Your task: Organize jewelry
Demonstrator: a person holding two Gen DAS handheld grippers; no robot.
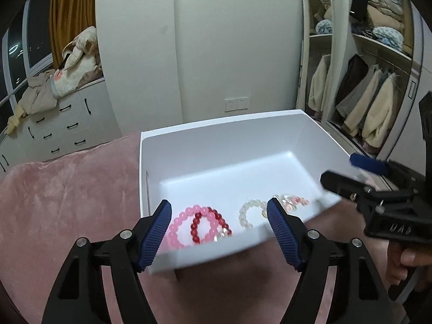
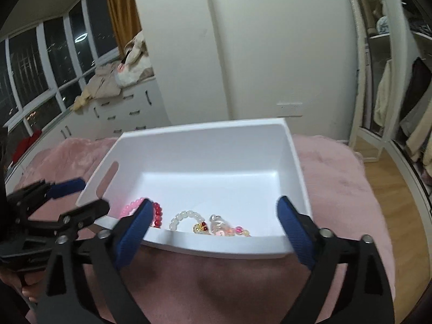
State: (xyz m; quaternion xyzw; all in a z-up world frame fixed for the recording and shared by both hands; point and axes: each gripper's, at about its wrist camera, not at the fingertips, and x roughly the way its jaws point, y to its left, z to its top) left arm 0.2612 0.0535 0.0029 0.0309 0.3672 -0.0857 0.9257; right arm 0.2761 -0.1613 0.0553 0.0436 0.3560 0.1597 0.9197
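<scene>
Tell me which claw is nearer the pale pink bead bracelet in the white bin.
Left. The left claw hangs open right over the pink bracelet at the white bin's near-left corner. The right claw, also open, sits further right, nearer the clear bracelet.

A plain white box (image 1: pixel 224 145) sits on a soft pink blanket (image 1: pixel 70 189), holding a pale pink bead bracelet (image 1: pixel 178 224), a dark red one (image 1: pixel 199 221) and a milky white one (image 1: pixel 244 213). Ribbed blue pads (image 1: pixel 280 232) line black gripper arms.
</scene>
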